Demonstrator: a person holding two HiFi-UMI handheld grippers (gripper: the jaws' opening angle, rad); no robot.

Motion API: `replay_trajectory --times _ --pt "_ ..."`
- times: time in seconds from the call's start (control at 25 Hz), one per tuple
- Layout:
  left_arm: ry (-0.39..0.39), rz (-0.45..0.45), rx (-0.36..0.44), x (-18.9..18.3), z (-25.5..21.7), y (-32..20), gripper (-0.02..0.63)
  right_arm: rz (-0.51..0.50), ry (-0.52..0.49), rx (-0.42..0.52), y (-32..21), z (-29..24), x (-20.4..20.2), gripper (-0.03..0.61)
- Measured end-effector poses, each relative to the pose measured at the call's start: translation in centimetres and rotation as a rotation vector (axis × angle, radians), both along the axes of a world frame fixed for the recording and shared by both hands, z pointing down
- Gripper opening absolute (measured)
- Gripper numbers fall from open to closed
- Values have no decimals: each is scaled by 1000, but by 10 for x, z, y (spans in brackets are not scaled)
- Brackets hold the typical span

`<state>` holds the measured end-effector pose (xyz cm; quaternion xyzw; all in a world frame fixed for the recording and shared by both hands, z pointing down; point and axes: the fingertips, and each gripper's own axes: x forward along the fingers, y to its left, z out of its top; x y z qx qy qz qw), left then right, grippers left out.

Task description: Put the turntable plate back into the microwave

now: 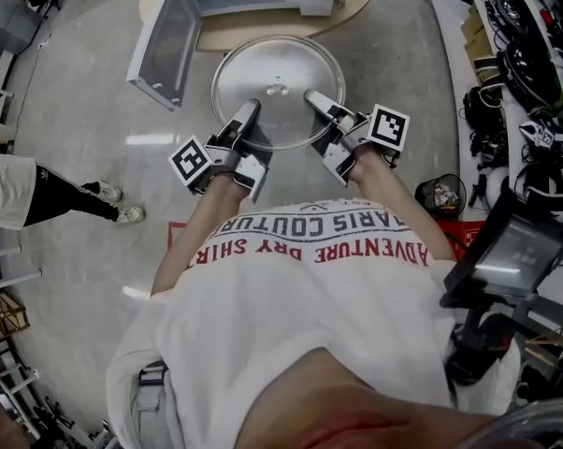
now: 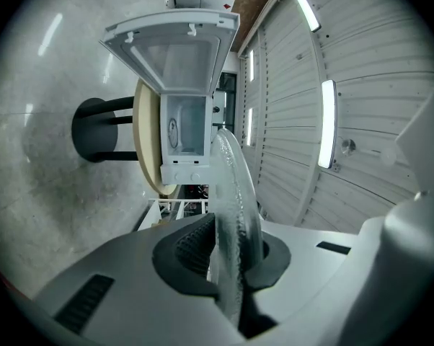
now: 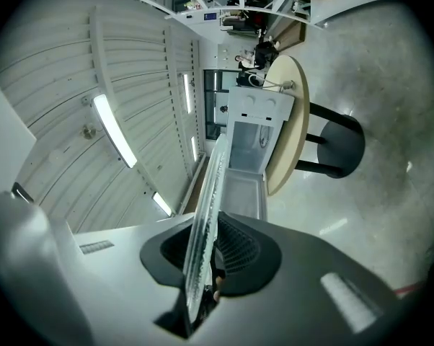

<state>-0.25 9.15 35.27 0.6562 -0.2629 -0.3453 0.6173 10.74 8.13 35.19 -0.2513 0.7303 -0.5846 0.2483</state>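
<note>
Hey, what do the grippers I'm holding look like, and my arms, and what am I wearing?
The left gripper and right gripper have light grey shells with black parts, and long jaws lined with dark ribbed pads. Each carries a white cube printed with black square markers. No cables show. Your forearms are bare, and you wear a white T-shirt with red and dark lettering.

Only print I can actually read is on my white shirt [image 1: 310,241], upside down from the head view. It says "ADVENTURE DRY SHIRT" in red, with "ARIS COUTUR" in dark letters above it, both ends lost in the folds. The cube [image 1: 191,160] on my left gripper [image 1: 247,118] and the cube [image 1: 388,126] on my right gripper [image 1: 316,101] just carry black-and-white square marker patterns.
</note>
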Motion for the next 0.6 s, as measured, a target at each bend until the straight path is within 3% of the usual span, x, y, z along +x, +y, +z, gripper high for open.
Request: replay_trajectory --times 0.6 --pt "4 -36 -35 -22 21 -132 23 -20 15 -29 -136 22 -22 37"
